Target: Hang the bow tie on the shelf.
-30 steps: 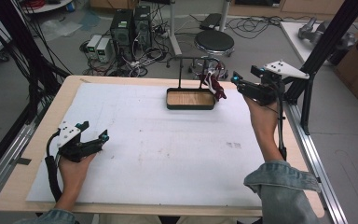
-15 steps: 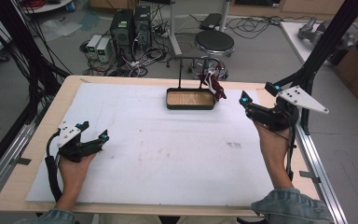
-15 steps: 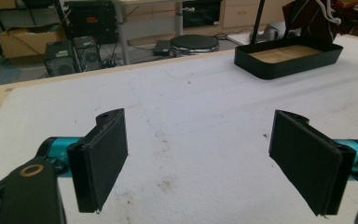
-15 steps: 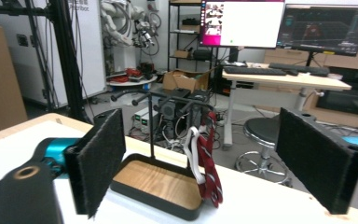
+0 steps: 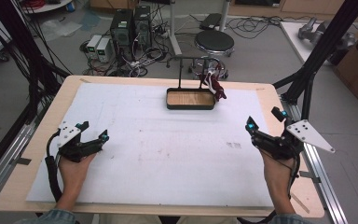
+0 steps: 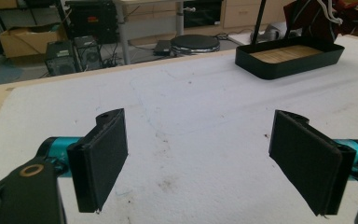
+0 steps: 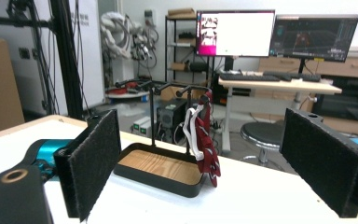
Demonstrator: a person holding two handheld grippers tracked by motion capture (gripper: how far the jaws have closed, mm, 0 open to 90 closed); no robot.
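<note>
A black tray (image 5: 190,107) with a wooden floor stands at the table's far middle, and a thin black rack (image 5: 191,59) rises from it. A dark red strap with white cord (image 5: 216,85) hangs from the rack's right end; it also shows in the right gripper view as the red strap (image 7: 206,140) beside the tray (image 7: 158,179). My right gripper (image 5: 264,119) is low at the table's right side, well short of the tray. Its jaws have just been opening and stand open with nothing between them (image 7: 205,158). My left gripper (image 5: 94,131) rests at the left, open and empty (image 6: 205,158).
A white sheet (image 5: 168,154) covers the wooden tabletop. Black frame struts (image 5: 307,79) rise at the right rear corner, with a metal rail (image 5: 326,186) along the right edge. A stool (image 5: 213,43) and computer boxes (image 5: 130,28) stand on the floor behind the table.
My right gripper has pulled back from beside the hanging red strap, toward the near right and lower, with its jaws wider. The strap stays on the rack. My left hand has kept still.
</note>
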